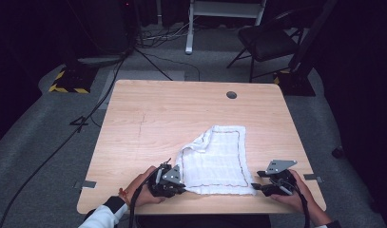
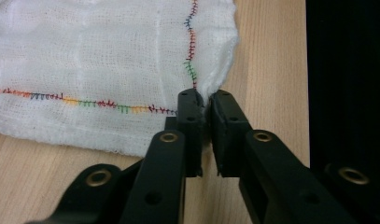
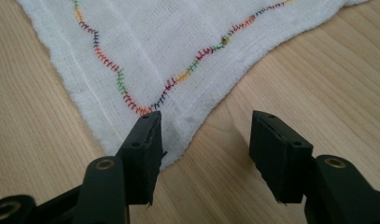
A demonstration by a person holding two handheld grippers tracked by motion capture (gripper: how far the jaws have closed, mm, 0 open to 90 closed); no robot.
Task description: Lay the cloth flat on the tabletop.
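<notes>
Left gripper (image 2: 207, 105) is already clamped on one near corner of the white cloth (image 1: 219, 156), while the right gripper (image 3: 204, 140) gapes open around the other corner, ungrasped.

The right gripper (image 3: 204, 140) stands open over a corner of the white cloth (image 3: 178, 42) on the table (image 3: 318, 79).

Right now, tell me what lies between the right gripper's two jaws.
In the right gripper view, the right gripper is open; the white cloth corner and bare wooden table lie between.
</notes>
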